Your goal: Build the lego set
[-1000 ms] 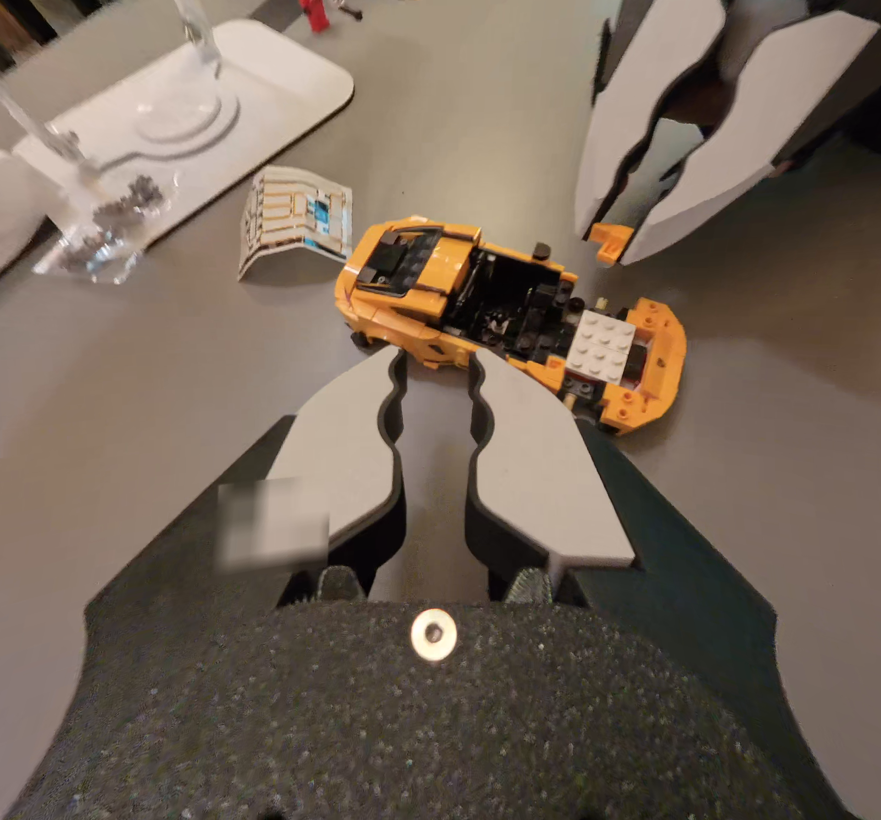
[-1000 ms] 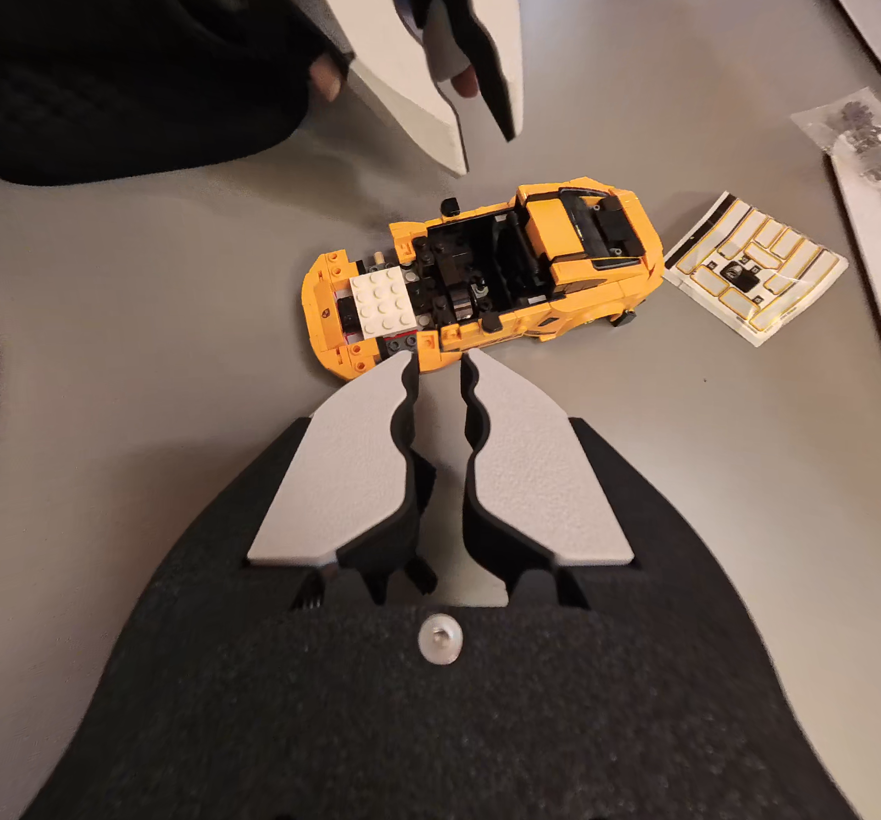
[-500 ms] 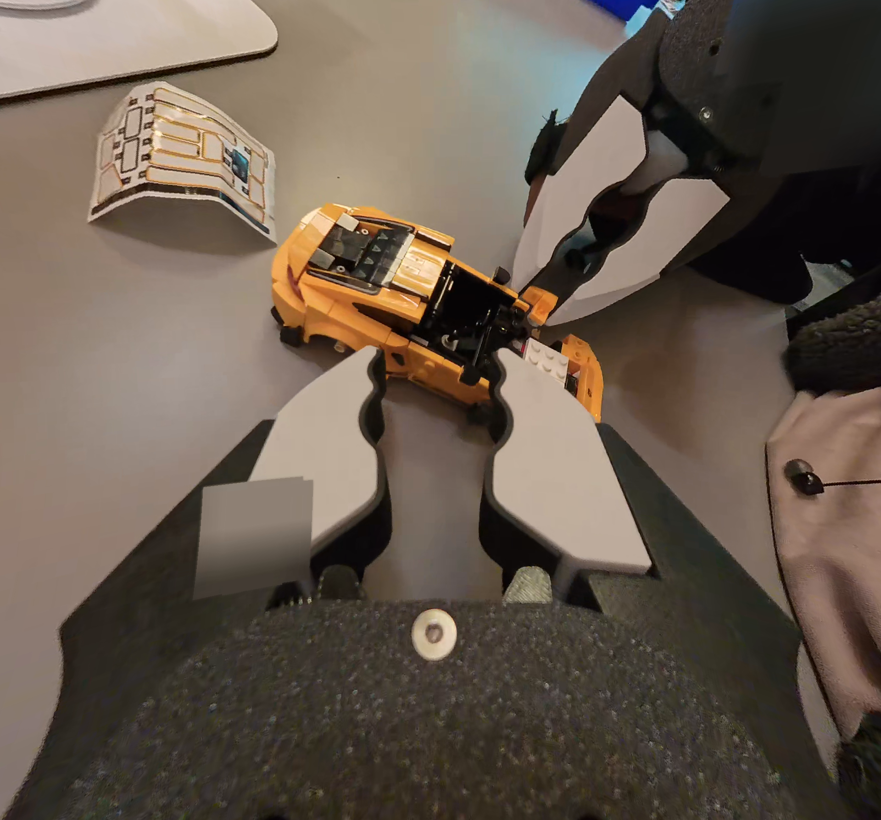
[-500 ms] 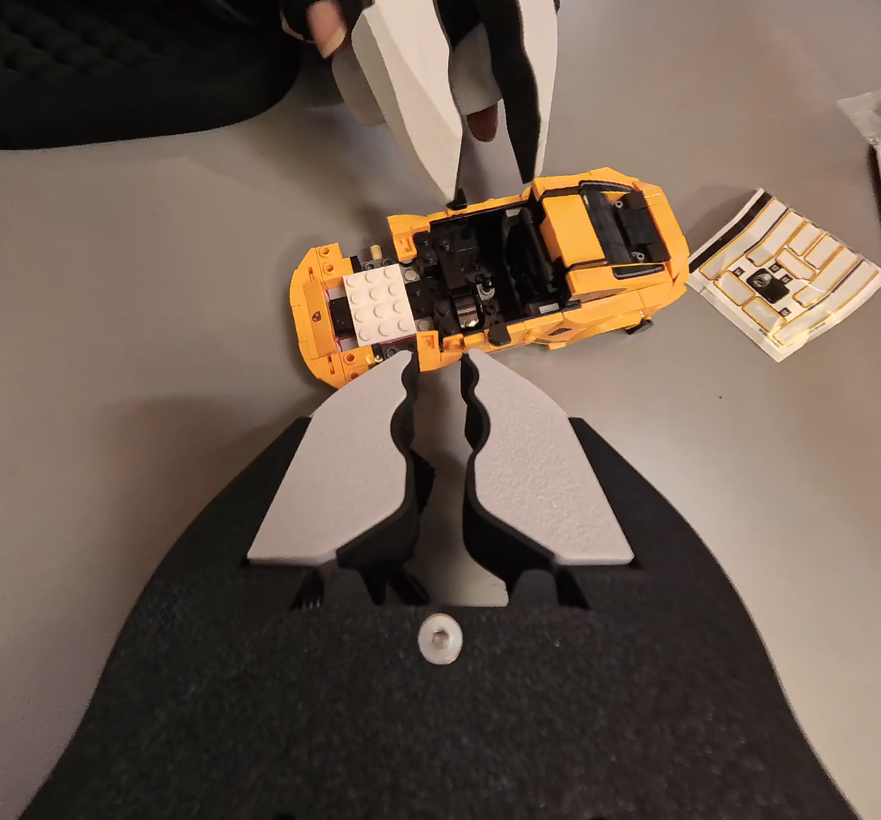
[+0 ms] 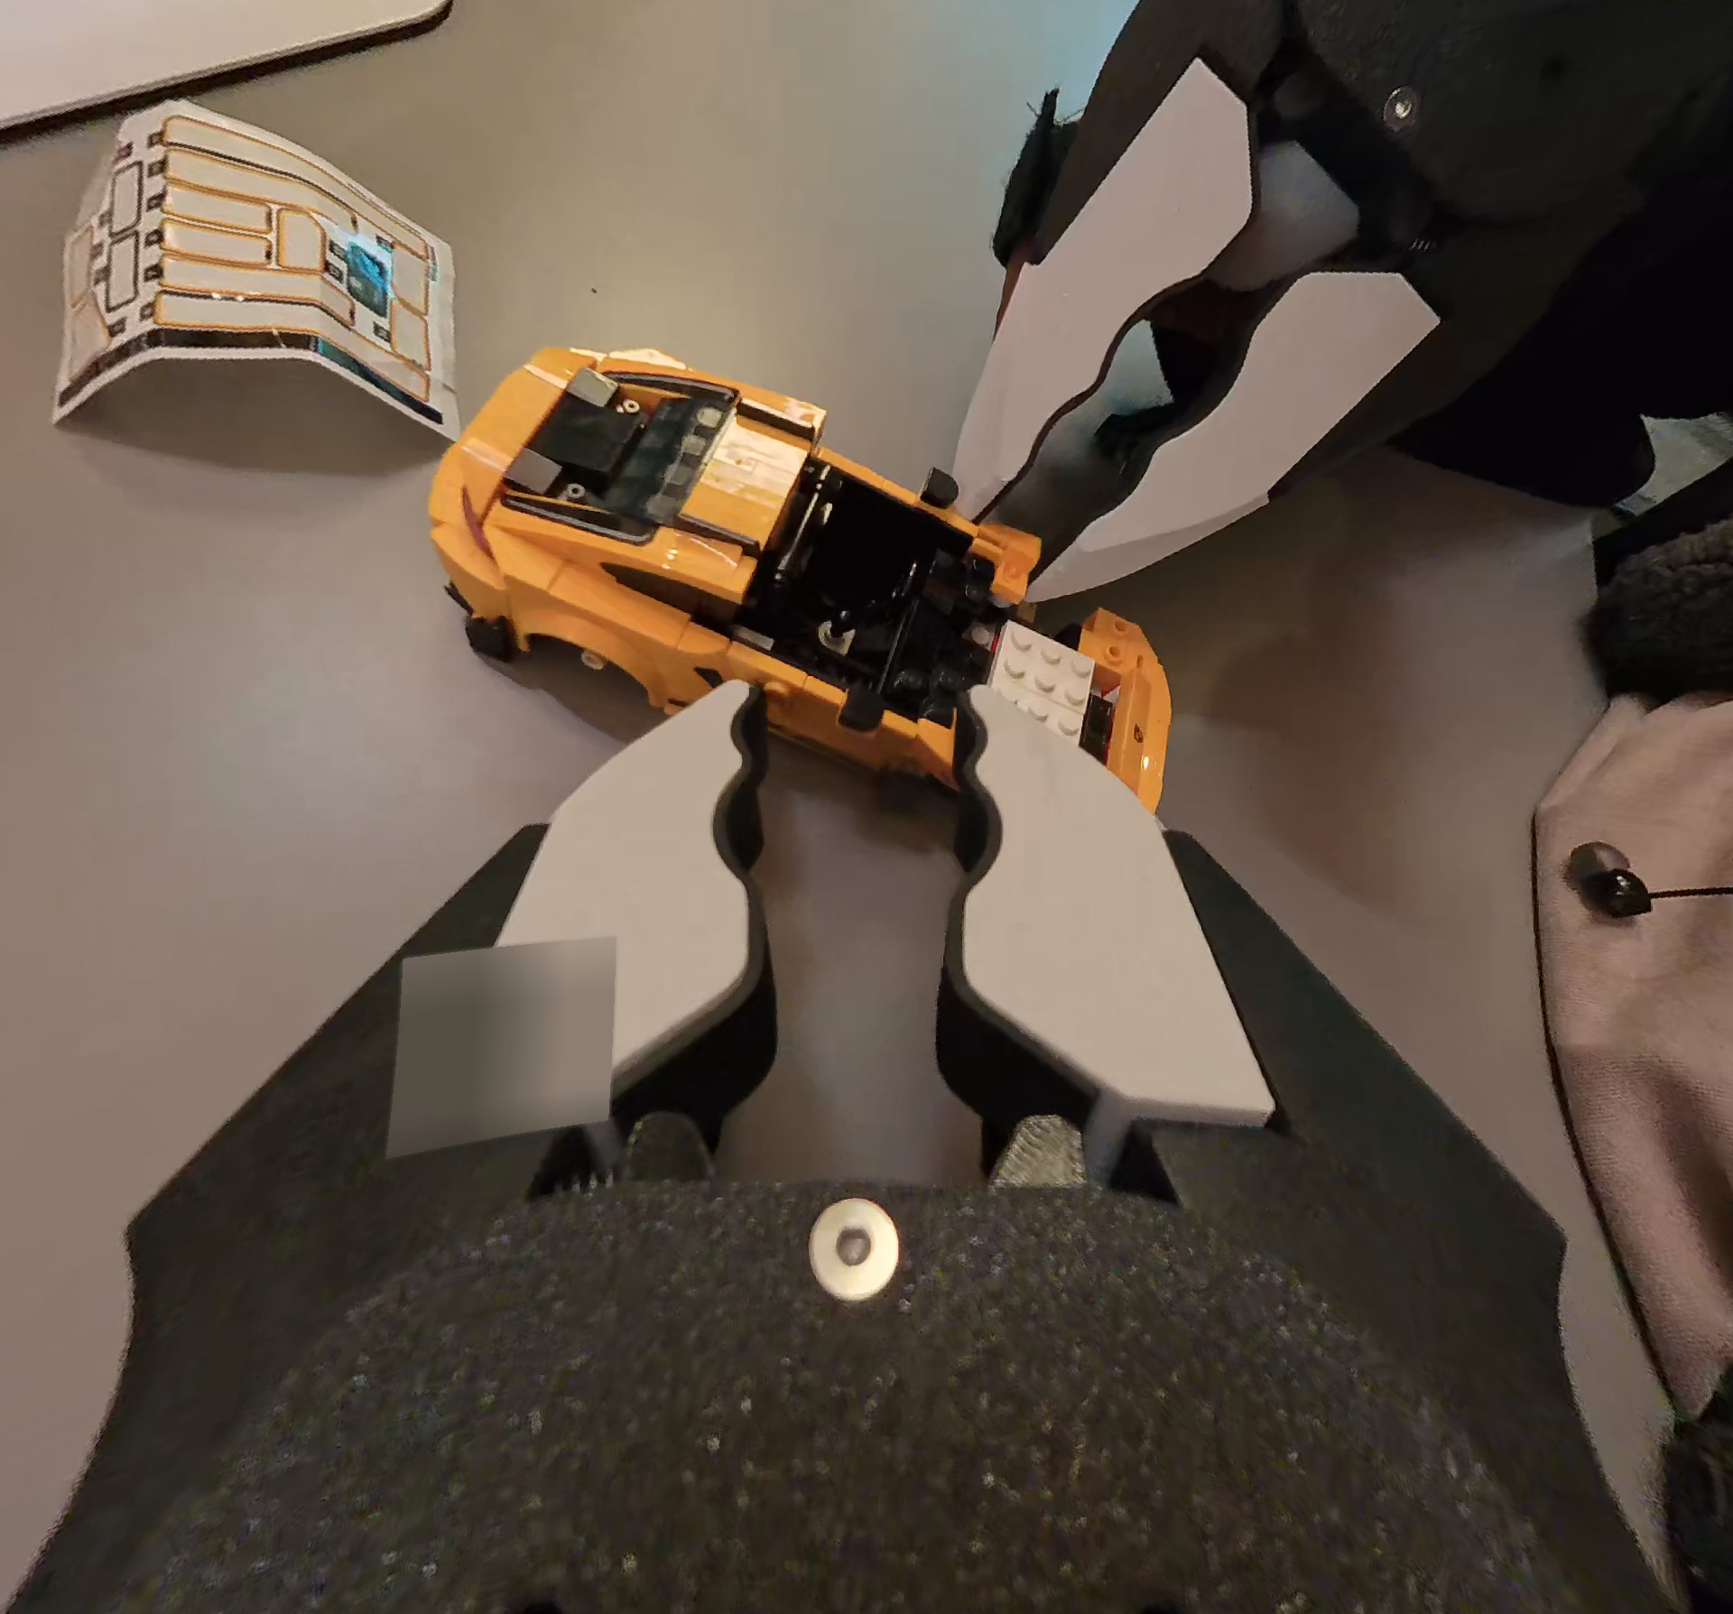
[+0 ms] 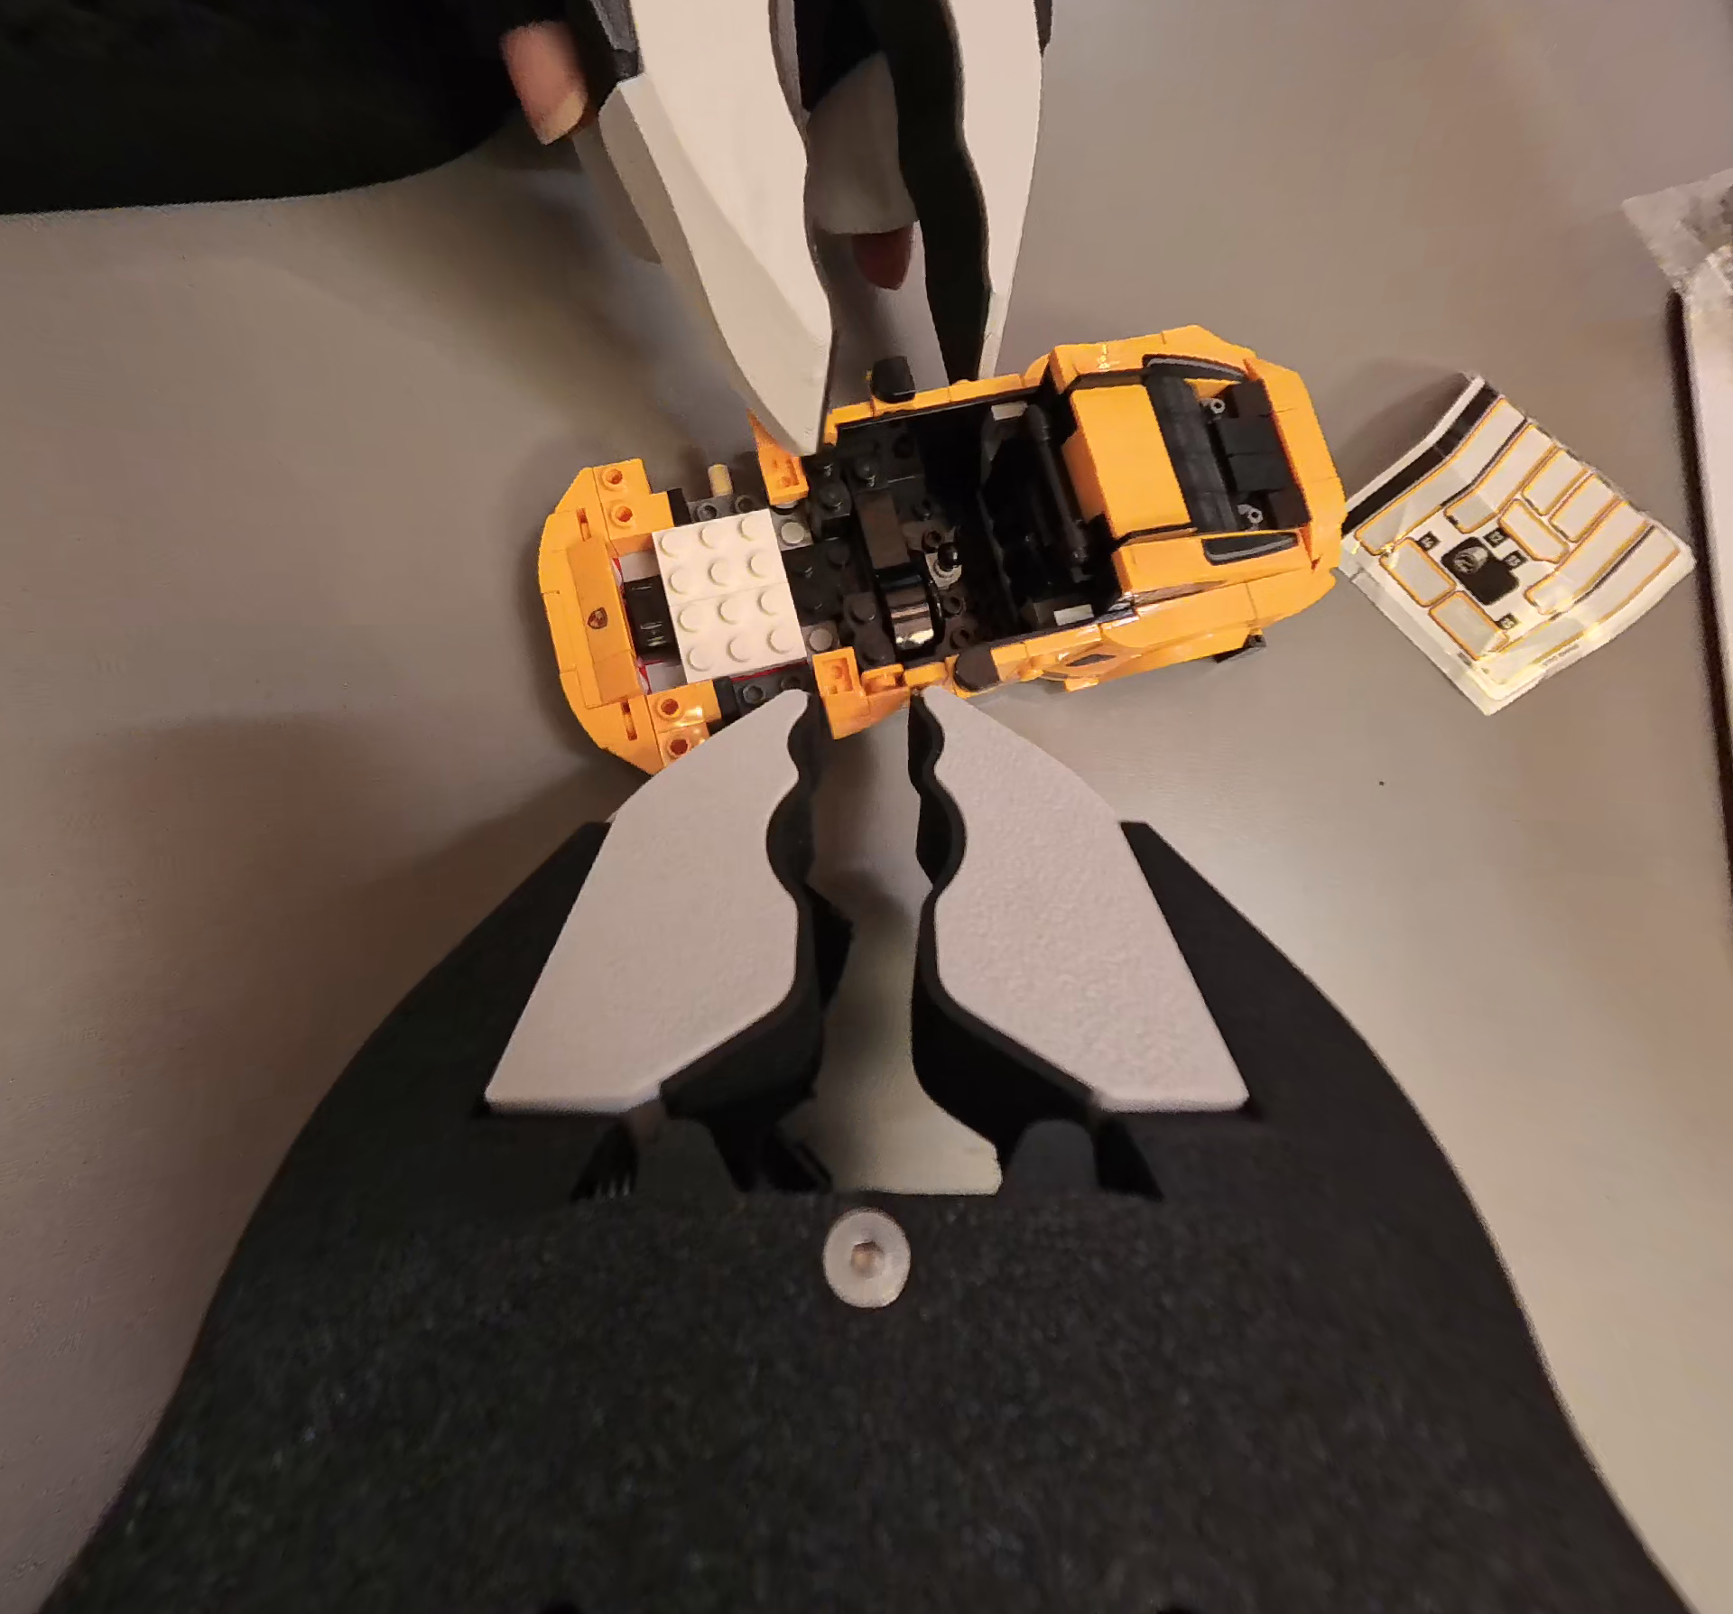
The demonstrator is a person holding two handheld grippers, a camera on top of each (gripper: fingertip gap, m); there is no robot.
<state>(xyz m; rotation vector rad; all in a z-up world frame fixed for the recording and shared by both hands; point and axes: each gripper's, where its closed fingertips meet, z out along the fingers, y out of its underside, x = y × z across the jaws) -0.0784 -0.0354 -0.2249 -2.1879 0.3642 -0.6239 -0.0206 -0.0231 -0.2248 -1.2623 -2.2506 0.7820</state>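
Grey tabletop is being shown in both wrist views, with a half-built orange lego car lying on it between the two grippers.

The left gripper is being held with its fingers apart, a clear gap of table being seen between them. Its tips are being set against the near flank of the car, at or just beside the side wall; nothing is being clamped between them. In the right wrist view this same gripper is being seen coming down from the far side, one tip at the orange edge by the black cockpit.

The right gripper is being held with a narrow gap between its fingers. A small orange brick is being seen at its tips in the left wrist view, right at the car's side wall beside the cockpit; whether it is being pinched or merely touched cannot be told.

The car's long axis is being laid across both views. In the right wrist view the open nose with the white studded plate is being pointed left and the finished rear right, toward a curled sticker sheet lying just beside it.
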